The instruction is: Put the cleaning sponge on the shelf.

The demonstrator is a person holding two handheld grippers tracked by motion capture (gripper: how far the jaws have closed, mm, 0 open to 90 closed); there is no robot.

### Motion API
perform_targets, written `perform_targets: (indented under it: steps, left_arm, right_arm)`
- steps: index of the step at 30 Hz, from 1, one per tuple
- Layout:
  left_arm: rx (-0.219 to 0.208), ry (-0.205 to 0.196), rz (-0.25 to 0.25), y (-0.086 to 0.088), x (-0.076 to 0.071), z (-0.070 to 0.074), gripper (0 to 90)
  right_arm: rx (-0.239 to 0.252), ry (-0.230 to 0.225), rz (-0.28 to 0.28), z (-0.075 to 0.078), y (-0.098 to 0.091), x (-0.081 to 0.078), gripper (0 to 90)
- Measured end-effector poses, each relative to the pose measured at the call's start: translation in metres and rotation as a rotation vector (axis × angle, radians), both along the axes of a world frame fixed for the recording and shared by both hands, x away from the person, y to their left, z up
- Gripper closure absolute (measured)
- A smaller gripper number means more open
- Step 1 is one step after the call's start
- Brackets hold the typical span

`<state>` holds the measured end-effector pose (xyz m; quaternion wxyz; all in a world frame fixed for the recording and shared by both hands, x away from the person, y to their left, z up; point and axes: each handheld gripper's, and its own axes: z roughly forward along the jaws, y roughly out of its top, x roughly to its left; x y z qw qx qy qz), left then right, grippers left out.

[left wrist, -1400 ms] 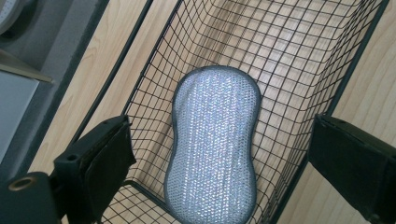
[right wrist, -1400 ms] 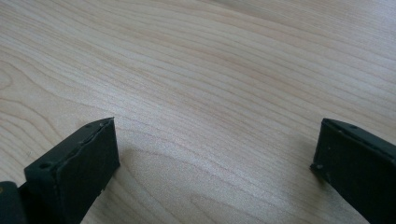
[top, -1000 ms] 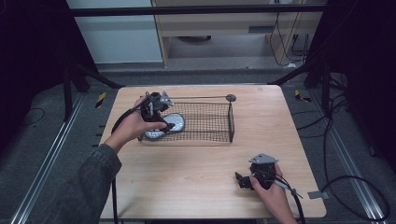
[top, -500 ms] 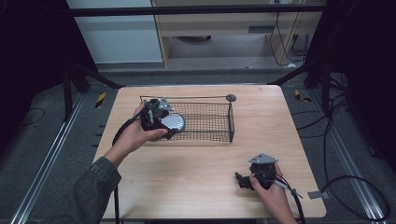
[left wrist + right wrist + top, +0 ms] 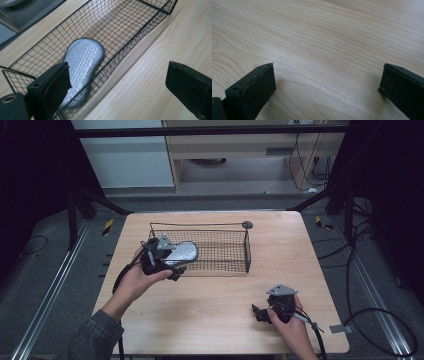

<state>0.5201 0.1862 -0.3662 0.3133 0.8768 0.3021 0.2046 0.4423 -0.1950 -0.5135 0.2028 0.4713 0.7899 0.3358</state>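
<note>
Both my grippers are gaping wide, holding nothing.
My left gripper [image 5: 120, 82] is hovering beside the wire basket [image 5: 140, 37], where a silver pad [image 5: 82, 65] is lying; my right gripper [image 5: 327, 85] is facing bare table [image 5: 324, 37].

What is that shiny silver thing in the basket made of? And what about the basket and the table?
The silver pad looks like woven metallic mesh or glittery fabric: fine sparkly rows with a darker stitched edge. Which of the two, the look leaves open. The basket appears to be thin black wire, probably coated metal, in an open grid you can see through. The table shows pale wood grain, either real wood or a laminate.
</note>
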Motion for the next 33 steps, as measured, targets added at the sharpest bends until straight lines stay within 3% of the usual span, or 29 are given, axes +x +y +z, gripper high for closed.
perform_targets:
  steps: [2, 5, 8, 13, 24, 29, 33]
  left_arm:
    - [0.011, -0.012, 0.011, 0.005, -0.006, -0.003, 4.9]
    - [-0.014, 0.000, 0.021, 0.012, -0.016, -0.010, 5.0]
    - [-0.012, -0.015, 0.038, 0.018, -0.025, -0.015, 5.1]
    - [-0.061, -0.003, 0.072, 0.029, -0.036, -0.024, 5.3]
    - [-0.084, 0.033, 0.138, 0.050, -0.055, -0.056, 5.5]
    - [-0.058, 0.061, 0.169, 0.062, -0.059, -0.075, 5.6]
    - [-0.033, 0.082, 0.208, 0.072, -0.053, -0.089, 5.6]
  right_arm:
    - [-0.001, -0.001, 0.001, 0.000, 0.000, 0.000, 0.4]
    - [0.000, 0.000, 0.000, 0.000, 0.000, 0.000, 0.4]
    - [0.000, 0.000, 0.000, 0.000, 0.000, 0.000, 0.4]
    - [0.000, 0.000, 0.000, 0.000, 0.000, 0.000, 0.4]
    - [0.000, 0.000, 0.000, 0.000, 0.000, 0.000, 0.4]
    - [0.000, 0.000, 0.000, 0.000, 0.000, 0.000, 0.4]
    - [0.000, 0.000, 0.000, 0.000, 0.000, 0.000, 0.4]
